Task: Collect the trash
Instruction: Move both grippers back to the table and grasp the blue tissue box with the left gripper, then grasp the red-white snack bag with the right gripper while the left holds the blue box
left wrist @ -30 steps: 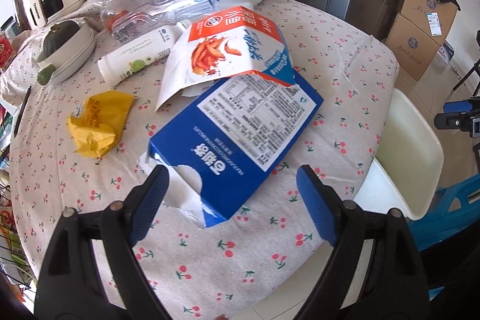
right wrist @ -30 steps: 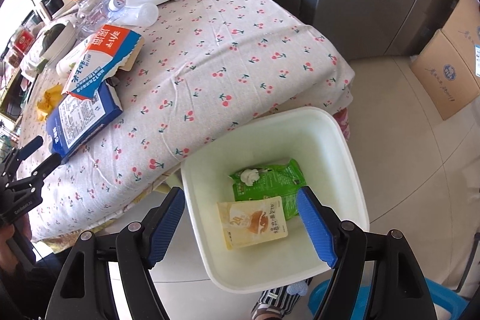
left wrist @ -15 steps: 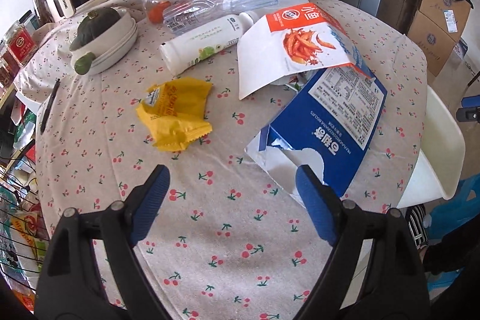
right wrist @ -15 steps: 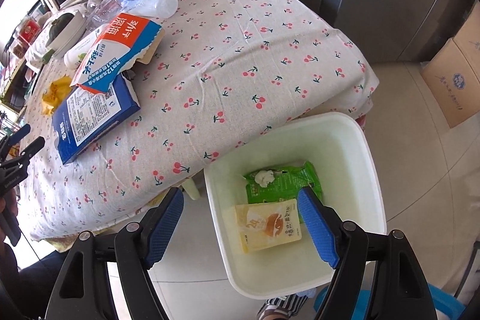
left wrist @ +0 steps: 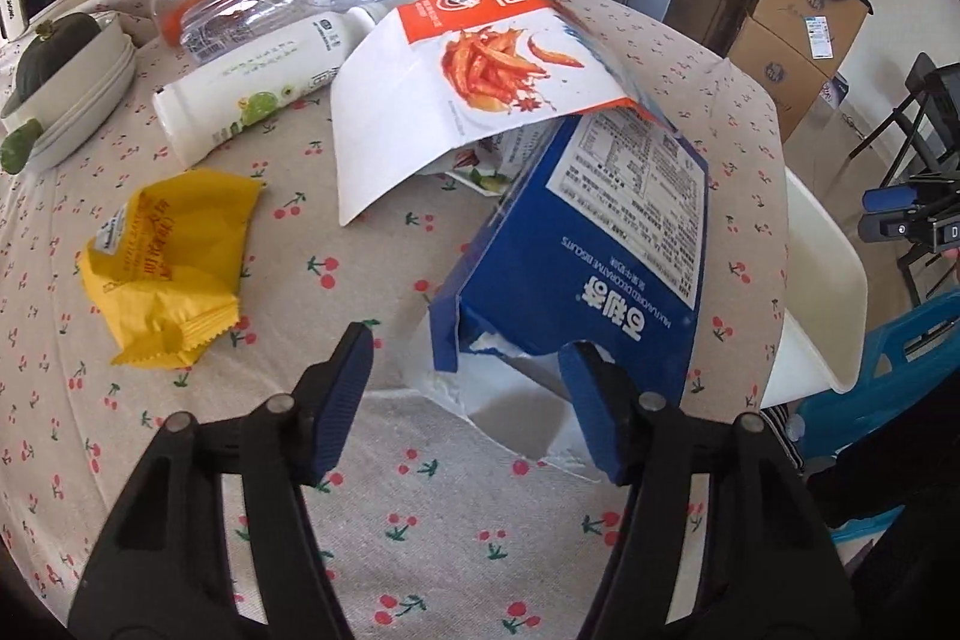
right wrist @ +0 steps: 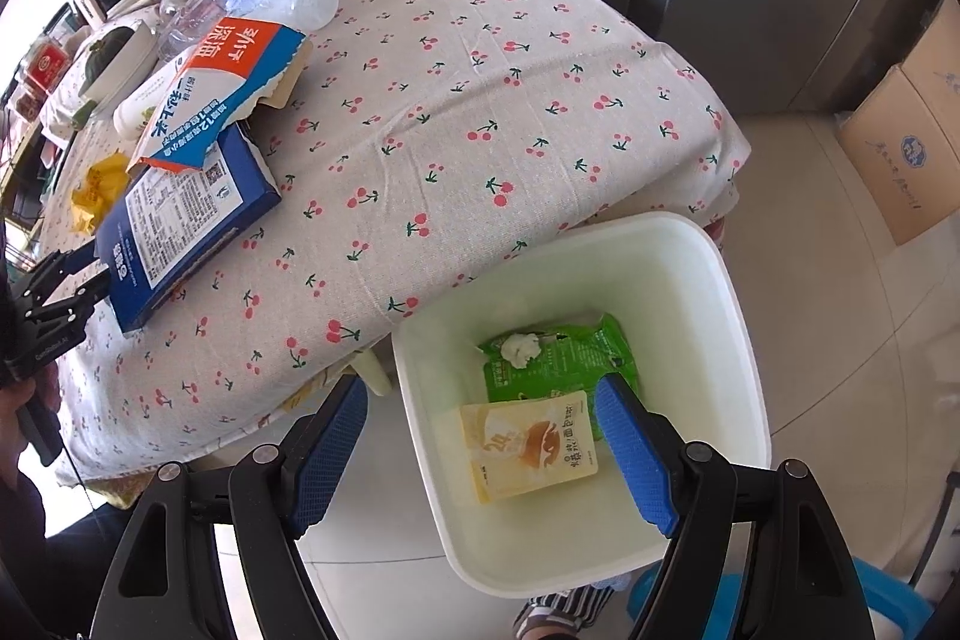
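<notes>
Two grippers are working: the left gripper point(left wrist: 465, 388) is straddling the torn near end of the blue box point(left wrist: 606, 244) with jaws spread, grasping nothing, while the right gripper point(right wrist: 480, 436) is hanging released over the white bin point(right wrist: 744, 340). Inside are lying a green packet point(right wrist: 564, 358) and a yellow pouch point(right wrist: 528, 442). Left on the table point(right wrist: 480, 112), I'd judge: yellow wrapper point(left wrist: 168, 256), orange-and-white bag point(left wrist: 468, 70), bottles.

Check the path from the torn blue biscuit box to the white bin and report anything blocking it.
Nothing visible blocks it. The open left gripper sits at the torn blue cardboard biscuit box; only bare cherry-print tablecloth separates it from the white plastic bin. An orange-and-white snack bag overlaps the box's far end and may drag along.
</notes>
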Demonstrator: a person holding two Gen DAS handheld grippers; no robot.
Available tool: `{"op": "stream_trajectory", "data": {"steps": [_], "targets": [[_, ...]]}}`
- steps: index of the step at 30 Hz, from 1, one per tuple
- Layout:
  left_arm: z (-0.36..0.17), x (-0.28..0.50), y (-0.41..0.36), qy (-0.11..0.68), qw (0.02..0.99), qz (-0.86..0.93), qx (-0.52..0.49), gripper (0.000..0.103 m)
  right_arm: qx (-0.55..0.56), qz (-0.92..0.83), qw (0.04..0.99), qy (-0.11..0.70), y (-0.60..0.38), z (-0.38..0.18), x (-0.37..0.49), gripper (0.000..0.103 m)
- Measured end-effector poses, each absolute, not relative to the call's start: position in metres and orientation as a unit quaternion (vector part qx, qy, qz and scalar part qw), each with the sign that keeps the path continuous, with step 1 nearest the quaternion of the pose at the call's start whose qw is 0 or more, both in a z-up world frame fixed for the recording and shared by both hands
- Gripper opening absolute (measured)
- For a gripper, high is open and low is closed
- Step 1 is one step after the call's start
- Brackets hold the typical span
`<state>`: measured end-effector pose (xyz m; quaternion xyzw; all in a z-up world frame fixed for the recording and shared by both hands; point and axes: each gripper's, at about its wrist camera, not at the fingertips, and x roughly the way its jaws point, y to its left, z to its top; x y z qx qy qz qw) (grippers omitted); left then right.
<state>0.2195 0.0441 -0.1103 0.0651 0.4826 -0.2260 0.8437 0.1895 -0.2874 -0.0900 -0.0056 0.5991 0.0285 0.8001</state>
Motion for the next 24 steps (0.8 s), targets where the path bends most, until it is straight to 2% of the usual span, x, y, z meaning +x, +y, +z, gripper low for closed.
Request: {"op": "stream_trajectory", "data": {"steps": [3,4,9,17,24], "targets": [[-0.112,0.215,0.028,0.485,0.835,-0.248,0.074,0.045,-0.007,0.027,0.799,0.601,-0.286,-0.091,0.190,0.080],[-0.111,0.213,0.025,0.484,0.834,-0.254,0.071,0.037,-0.007,0.028,0.799,0.601,-0.285,-0.092,0.190,0.080],[-0.102,0.209,0.010,0.488,0.832,-0.251,0.075,0.024,-0.005,0.031,0.801,0.598,-0.280,-0.089,0.189,0.080],[-0.077,0.185,0.018,0.482,0.839,-0.237,0.082,0.020,0.013,0.046,0.817,0.574,-0.266,-0.074,0.195,0.080],[-0.055,0.150,0.061,0.461,0.858,-0.217,0.071,0.020,0.023,0.068,0.838,0.540,-0.235,-0.059,0.208,0.080]]}}
